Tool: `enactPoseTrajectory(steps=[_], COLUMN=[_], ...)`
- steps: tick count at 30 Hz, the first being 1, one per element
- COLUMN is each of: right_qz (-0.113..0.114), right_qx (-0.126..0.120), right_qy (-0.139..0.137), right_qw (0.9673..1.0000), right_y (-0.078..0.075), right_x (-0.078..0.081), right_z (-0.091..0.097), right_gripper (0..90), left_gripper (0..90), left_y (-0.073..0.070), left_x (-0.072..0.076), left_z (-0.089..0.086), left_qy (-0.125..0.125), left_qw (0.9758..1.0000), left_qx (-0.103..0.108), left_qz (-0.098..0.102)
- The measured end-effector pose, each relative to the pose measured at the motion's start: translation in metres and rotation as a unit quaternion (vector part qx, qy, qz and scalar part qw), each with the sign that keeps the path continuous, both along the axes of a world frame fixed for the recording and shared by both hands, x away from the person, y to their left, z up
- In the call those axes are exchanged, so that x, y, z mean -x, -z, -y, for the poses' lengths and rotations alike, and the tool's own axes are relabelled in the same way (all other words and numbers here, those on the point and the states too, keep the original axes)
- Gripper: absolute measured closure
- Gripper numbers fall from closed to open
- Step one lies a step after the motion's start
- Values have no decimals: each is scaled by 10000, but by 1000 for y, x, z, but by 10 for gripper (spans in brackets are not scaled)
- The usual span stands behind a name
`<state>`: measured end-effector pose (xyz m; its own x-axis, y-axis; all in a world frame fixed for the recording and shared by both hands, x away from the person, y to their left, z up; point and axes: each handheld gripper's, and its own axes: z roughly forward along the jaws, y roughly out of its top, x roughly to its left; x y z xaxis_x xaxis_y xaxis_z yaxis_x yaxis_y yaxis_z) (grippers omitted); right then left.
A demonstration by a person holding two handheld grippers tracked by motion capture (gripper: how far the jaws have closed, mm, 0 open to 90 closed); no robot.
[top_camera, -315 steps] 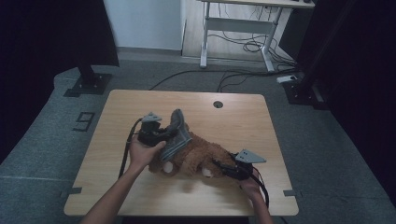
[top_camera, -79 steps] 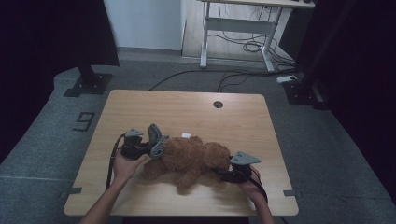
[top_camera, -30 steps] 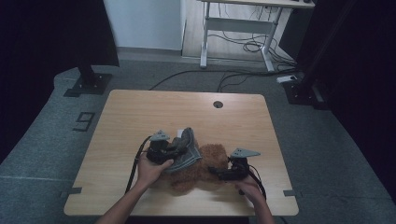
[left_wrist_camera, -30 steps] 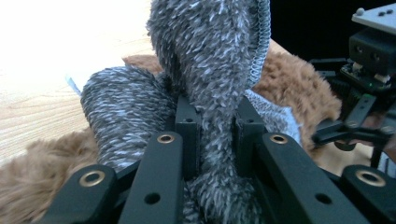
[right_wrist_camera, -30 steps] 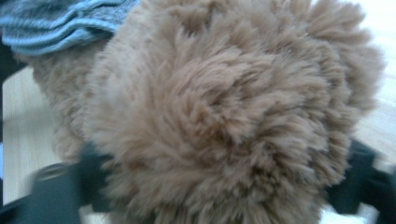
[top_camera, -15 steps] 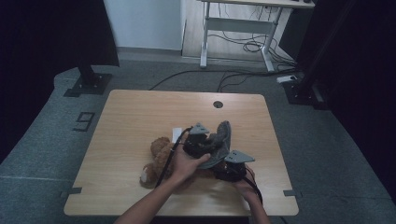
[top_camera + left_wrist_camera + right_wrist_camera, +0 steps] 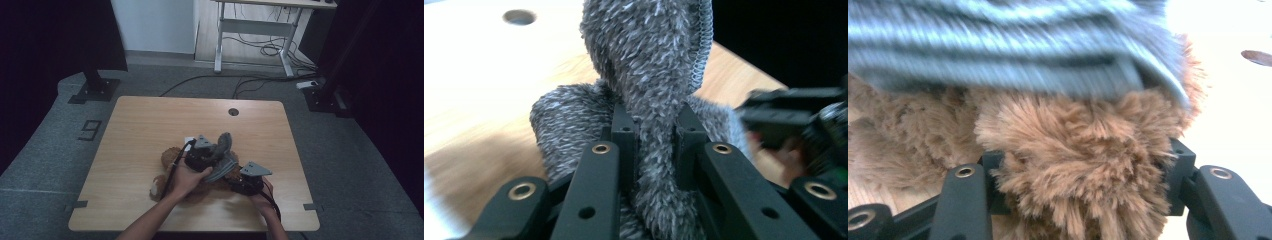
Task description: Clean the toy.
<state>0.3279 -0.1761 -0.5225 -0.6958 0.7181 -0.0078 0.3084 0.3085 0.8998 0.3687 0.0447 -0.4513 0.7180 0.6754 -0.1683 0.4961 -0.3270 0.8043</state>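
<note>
Shifted rightward, grey fleece (image 7: 651, 100) stays pinched in left tongs (image 7: 656, 145).

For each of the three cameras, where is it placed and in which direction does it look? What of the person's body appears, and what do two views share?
High view: fixed above the person's side, looking forward and down on the table; both forearms, left gripper and right gripper show.
Left gripper view: rides the left gripper, looking along its jaws, shut on the grey fuzzy cloth; no hand of its own.
Right gripper view: rides the right gripper, its jaws just closing around the brown plush toy.
Shared: the grey cloth appears in both gripper views.
</note>
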Motion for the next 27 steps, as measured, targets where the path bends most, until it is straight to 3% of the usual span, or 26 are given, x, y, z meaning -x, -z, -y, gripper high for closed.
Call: enactPoseTrajectory(steps=[2,4,7,14,22,27], right_qz=[-29,-70,-91,-137,-109,-86], right_qx=[-60,-118,-128,-199,-186,-183], right_qy=[-16,-17,-20,-24,-10,39], right_qw=[10000,9999,9999,9997,9998,9998], right_y=[1,1,1,2,2,2], right_x=[-1,-1,-2,-3,-2,-3], right_z=[1,3,3,5,5,5], right_gripper=[420,420,420,419,419,419], left_gripper=[766,767,767,768,767,767], left_y=[3,5,3,3,11,17], left_x=[-1,-2,0,2,2,3], left_z=[-17,-36,-62,-108,-135,-148], left_qy=[-117,-234,-449,-797,-1008,-1185], left_qw=[9999,9996,9989,9966,9946,9928], left_qx=[-44,94,160,188,181,52], left_qz=[-67,-111,6,-63,-186,-159])
